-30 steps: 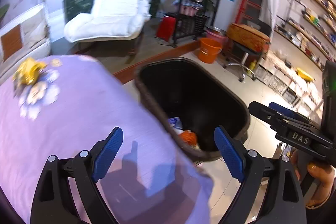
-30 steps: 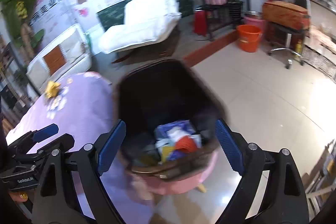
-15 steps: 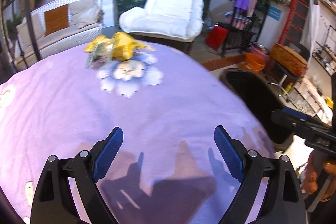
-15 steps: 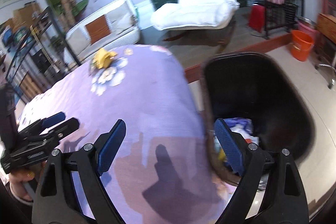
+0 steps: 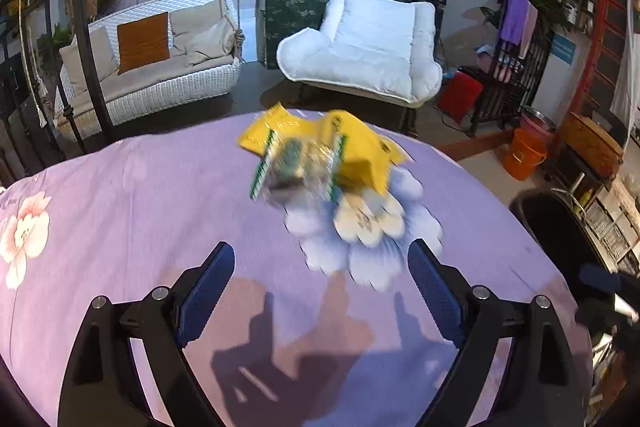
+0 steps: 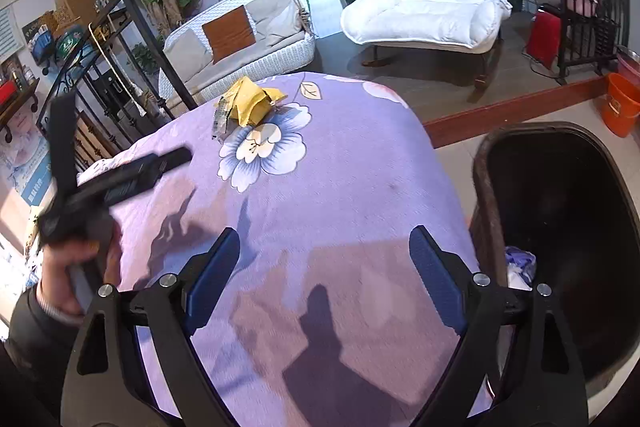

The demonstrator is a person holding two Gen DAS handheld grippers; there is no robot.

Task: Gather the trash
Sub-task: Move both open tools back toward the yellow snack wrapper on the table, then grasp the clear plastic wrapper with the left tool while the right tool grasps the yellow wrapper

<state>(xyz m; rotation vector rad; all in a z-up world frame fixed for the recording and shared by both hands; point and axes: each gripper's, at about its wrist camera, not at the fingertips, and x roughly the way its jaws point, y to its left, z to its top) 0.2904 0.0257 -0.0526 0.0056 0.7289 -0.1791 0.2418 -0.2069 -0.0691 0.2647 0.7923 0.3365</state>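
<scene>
A yellow wrapper (image 5: 356,147) and a clear green-edged packet (image 5: 298,167) lie together on the purple flowered tablecloth (image 5: 140,195), beyond my left gripper (image 5: 322,287), which is open and empty. In the right wrist view the same yellow wrapper (image 6: 250,103) lies at the table's far side. My right gripper (image 6: 324,269) is open and empty above the cloth (image 6: 360,167). The black trash bin (image 6: 560,207) stands to its right, with some trash (image 6: 518,265) inside. The left gripper (image 6: 120,179) shows at the left, blurred.
The bin's rim (image 5: 560,211) shows at the right edge of the left wrist view. A white armchair (image 5: 368,47), a wicker sofa (image 5: 160,67) and an orange bucket (image 5: 524,153) stand beyond the table. A red step edge (image 6: 500,107) crosses the floor.
Both grippers have swung left from over the bin to over the table. The left gripper has moved closer to the yellow wrapper. Both stayed open and empty.
</scene>
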